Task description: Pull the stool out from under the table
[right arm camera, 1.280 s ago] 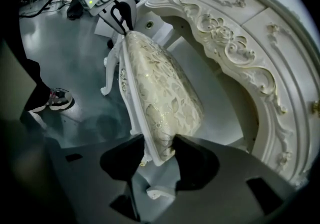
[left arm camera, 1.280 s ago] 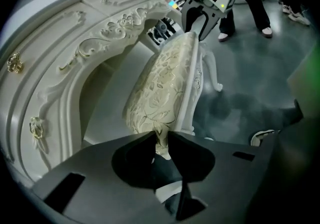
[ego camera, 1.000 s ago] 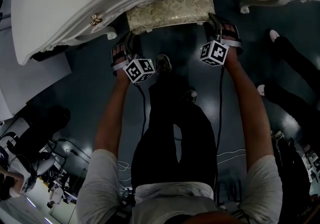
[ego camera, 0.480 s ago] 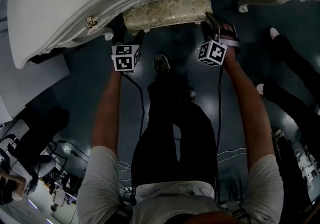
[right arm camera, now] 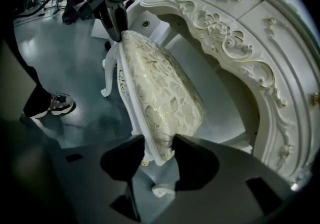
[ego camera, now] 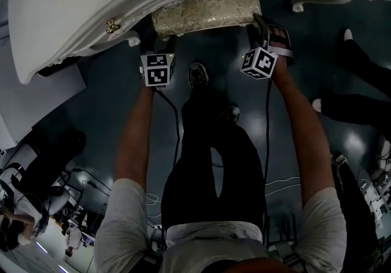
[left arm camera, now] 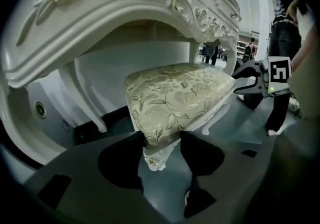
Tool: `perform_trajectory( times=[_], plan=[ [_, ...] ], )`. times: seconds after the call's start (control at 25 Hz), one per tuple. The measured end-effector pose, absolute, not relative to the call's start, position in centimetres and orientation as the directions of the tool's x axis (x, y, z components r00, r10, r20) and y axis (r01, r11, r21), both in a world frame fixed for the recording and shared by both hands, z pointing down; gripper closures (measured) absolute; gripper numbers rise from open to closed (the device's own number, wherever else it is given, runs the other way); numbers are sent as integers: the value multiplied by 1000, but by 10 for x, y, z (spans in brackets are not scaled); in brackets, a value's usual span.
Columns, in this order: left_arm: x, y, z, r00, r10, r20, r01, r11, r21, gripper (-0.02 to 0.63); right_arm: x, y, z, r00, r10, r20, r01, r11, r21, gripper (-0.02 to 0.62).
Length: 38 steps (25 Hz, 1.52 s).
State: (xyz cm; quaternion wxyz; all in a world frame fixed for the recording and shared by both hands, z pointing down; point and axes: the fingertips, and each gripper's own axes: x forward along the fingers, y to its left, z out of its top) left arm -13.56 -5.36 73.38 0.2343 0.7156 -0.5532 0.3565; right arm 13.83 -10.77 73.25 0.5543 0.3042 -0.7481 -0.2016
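**Left hand-held gripper** (left arm camera: 162, 138): jaws set wide and just now closing. They straddle the near left corner of the stool (ego camera: 208, 12), and both pads appear to bear on the cushion edge. The carved white leg top shows below, between them.

**Right hand-held gripper** (right arm camera: 159, 143): jaws about half spread and pinching the seat's near right corner. One pad is on the brocade top, the other on the white frame rail.

**Stool**: a cream cushion with gold leaf pattern on a white carved frame with curved legs. It stands in the kneehole under the desk (ego camera: 91, 3). Most of the seat is beneath the top; only the front strip shows past the desk's edge, on the person's side, with a gripper at each end.

**Desk**: a white, ornate dressing-table type with a scrolled apron, gilt floral relief and gold drawer pulls (ego camera: 112, 24).

**Floor** (ego camera: 104, 107): dark grey and glossy, with faint light reflections. The person's two shoes (ego camera: 197, 75) are planted just short of the stool.

**Room**: dim. The dark-trousered legs of bystanders (ego camera: 360, 70) stand at the right, well apart from the stool. A thin pale cable (ego camera: 287, 187) trails on the floor.
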Motion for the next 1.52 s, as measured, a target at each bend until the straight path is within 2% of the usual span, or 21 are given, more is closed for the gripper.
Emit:
perform_trajectory(
  times=[0.48, 0.88, 1.24, 1.36, 1.52],
  plan=[
    [-111, -27, 731, 94, -629, 772, -976, -213, -55, 388, 159, -104, 732, -188, -672, 716, -190, 740, 645, 399],
    [-104, -15, 731, 88, -619, 780, -972, -225, -70, 397, 167, -90, 731, -169, -683, 711, -236, 728, 643, 404],
    [-104, -13, 733, 96, -619, 780, -978, -205, -43, 396, 168, -92, 731, -189, -683, 706, -221, 730, 647, 397],
    [-102, -12, 733, 132, -615, 777, -980, -198, 10, 388, 166, -91, 728, -242, -666, 706, -319, 742, 590, 371],
    [-104, -13, 734, 179, -603, 778, -979, -190, 78, 374, 161, -95, 720, -347, -592, 727, -601, 736, 312, 328]
  ],
)
